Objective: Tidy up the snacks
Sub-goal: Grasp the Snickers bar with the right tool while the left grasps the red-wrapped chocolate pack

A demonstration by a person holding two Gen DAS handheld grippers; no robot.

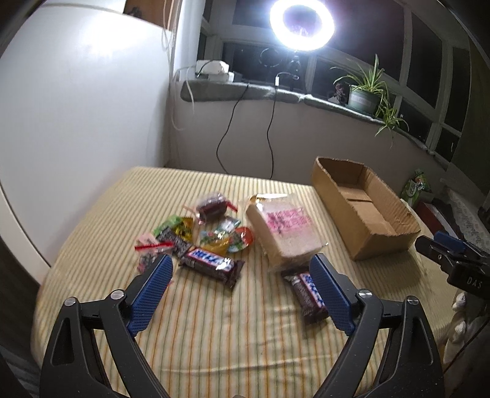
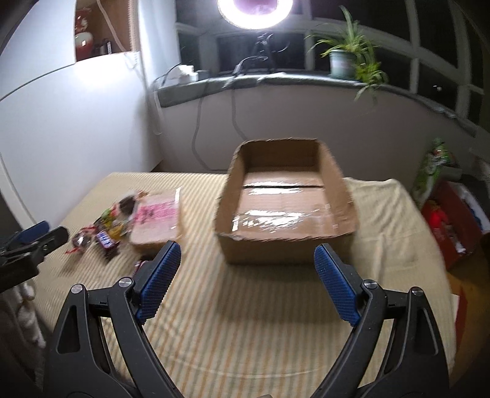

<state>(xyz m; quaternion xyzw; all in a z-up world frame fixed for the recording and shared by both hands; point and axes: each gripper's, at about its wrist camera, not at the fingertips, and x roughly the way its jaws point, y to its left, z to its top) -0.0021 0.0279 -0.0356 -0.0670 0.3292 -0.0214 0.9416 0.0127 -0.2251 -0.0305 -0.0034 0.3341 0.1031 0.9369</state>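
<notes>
Two grippers hang tilted down over a striped tablecloth [image 1: 214, 330], both spread wide and holding nothing.

The left gripper [image 1: 242, 277] hangs over the snack pile [image 1: 199, 242], a chocolate bar [image 1: 307, 294] just inside its right finger; the right gripper [image 2: 248, 263] faces the empty cardboard box [image 2: 284, 202]. A ring light [image 1: 301, 24] and potted plant [image 1: 366, 95] line the windowsill.

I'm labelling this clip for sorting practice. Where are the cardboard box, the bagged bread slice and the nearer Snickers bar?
cardboard box [image 2: 337, 183]: right wrist view, on its right wall.
bagged bread slice [image 1: 283, 228]: left wrist view, middle of the slice.
nearer Snickers bar [image 1: 307, 295]: left wrist view, middle of its visible wrapper.
</notes>
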